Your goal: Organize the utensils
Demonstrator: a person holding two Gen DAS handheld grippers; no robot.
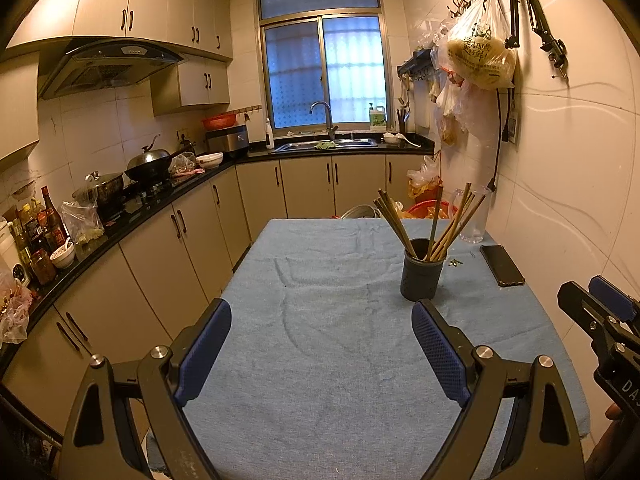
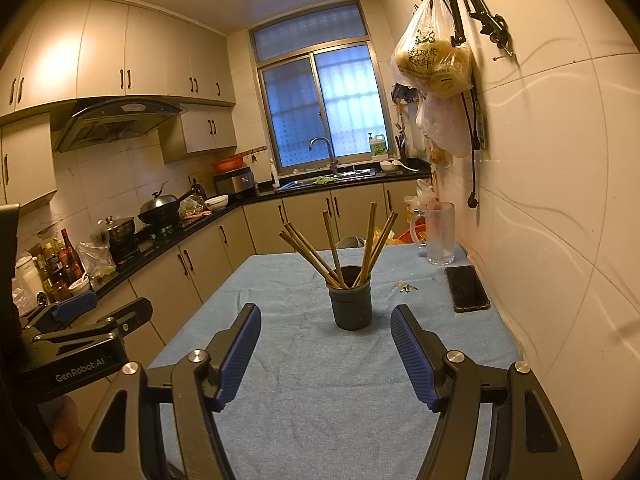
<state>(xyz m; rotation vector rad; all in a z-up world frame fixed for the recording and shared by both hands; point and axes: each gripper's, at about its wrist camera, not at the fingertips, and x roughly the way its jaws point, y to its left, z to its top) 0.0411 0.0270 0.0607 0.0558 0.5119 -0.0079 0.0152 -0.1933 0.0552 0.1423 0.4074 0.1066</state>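
Dark perforated holder (image 2: 351,300) upright on blue cloth, wooden chopsticks (image 2: 335,246) fanned inside

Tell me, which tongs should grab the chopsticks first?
Probably the right tongs: both are open and empty, but the dark holder with the chopsticks stands straight ahead of them, and off to the side of the left tongs.

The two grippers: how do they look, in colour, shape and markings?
Each gripper, left and right, has a black angular frame with triangular cut-outs, round silver pins at the joints, and two flat fingers faced with blue textured pads. The left gripper's body, seen from the right wrist, bears white lettering "GenRobot.AI".
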